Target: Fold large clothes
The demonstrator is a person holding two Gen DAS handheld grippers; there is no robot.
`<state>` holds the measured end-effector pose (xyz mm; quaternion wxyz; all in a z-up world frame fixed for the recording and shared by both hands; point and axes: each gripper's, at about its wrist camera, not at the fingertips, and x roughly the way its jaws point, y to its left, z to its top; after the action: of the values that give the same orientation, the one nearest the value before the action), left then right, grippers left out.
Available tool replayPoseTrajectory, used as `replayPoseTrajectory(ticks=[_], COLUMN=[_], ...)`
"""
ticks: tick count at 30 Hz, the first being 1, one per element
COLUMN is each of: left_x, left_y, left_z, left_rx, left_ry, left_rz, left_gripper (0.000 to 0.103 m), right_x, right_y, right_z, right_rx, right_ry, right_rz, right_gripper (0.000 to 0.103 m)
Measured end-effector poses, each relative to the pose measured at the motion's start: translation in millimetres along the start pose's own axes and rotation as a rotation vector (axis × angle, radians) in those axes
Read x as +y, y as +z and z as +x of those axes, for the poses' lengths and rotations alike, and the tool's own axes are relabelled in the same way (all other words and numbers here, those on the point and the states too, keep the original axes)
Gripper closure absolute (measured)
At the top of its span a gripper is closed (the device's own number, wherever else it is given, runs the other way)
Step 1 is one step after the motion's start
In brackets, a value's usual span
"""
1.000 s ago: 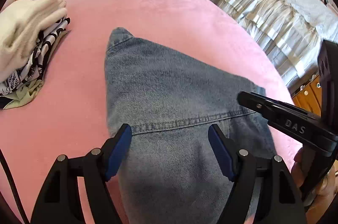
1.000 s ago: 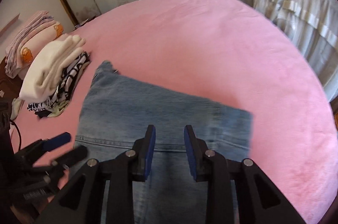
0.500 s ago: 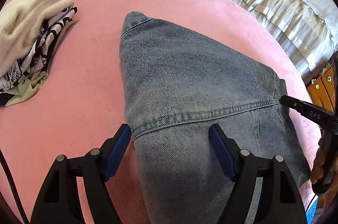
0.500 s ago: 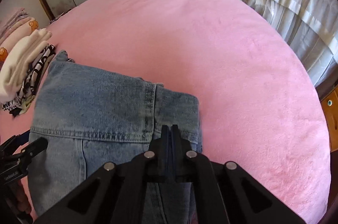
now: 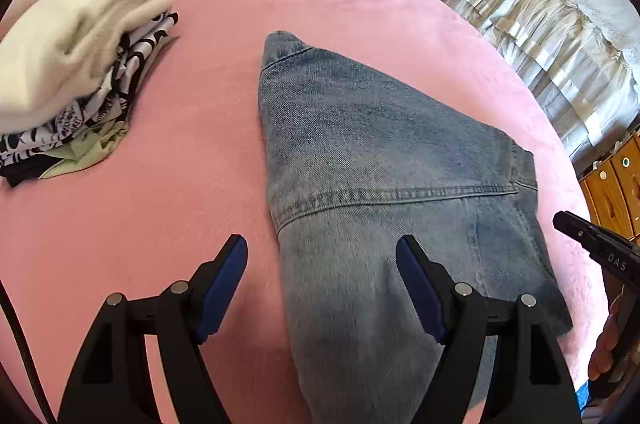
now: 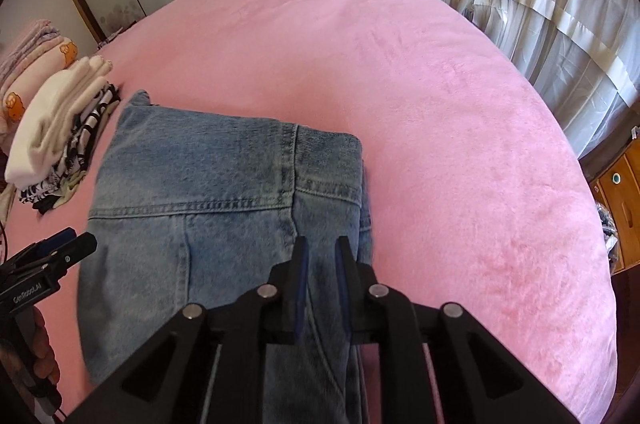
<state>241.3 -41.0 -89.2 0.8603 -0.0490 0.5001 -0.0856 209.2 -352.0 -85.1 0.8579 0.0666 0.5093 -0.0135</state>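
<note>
The folded jeans (image 5: 384,208) lie flat on the pink bed cover (image 5: 200,184), low and centre in both views, their near end running under the cameras at 6 o'clock. The left gripper (image 5: 322,288) hovers over them with its jaws spread wide, holding nothing; its left finger is above bare pink cover, its right one above denim. The right gripper (image 6: 320,280) sits over the jeans' right portion with only a narrow gap between its blue pads (image 6: 301,288); I cannot tell whether cloth is pinched there.

Only the left view shows the stack of folded clothes (image 5: 76,92) up close, at 10 o'clock. The right view alone shows the denim's folded far-right corner, the pillows (image 6: 32,64) at 9 o'clock and much of the frilled bedspread (image 6: 540,4) at 2 o'clock.
</note>
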Motion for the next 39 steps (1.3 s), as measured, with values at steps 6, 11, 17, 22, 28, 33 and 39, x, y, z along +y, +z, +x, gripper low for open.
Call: replayPoseTrajectory(ticks=[6, 11, 17, 22, 28, 33, 39], left_x=[-6, -13, -20, -11, -7, -4, -3], left_y=[-20, -35, -52, -58, -60, -54, -53], left_z=[-38, -63, -88, -96, -102, -95, -68], left_rx=[-0.04, -0.011, 0.014, 0.092, 0.139, 0.178, 0.173], left_ry=[-0.003, 0.012, 0.033, -0.031, -0.08, -0.142, -0.234], left_rz=[0.031, 0.04, 0.049, -0.017, -0.024, -0.031, -0.038], left_gripper=[0.028, 0.028, 0.028, 0.027, 0.02, 0.007, 0.007], right_x=[8, 13, 21, 33, 30, 11, -22], right_y=[-26, -45, -57, -67, -67, -55, -46], right_z=[-35, -65, -98, -123, -143, -137, -88], right_rx=[-0.014, -0.04, -0.072, -0.138, -0.13, -0.074, 0.086], right_ry=[0.04, 0.078, 0.101, -0.001, 0.033, 0.084, 0.192], right_rz=[0.003, 0.004, -0.046, -0.163, -0.226, -0.197, -0.073], right_gripper=[0.078, 0.056, 0.047, 0.043, 0.043, 0.043, 0.042])
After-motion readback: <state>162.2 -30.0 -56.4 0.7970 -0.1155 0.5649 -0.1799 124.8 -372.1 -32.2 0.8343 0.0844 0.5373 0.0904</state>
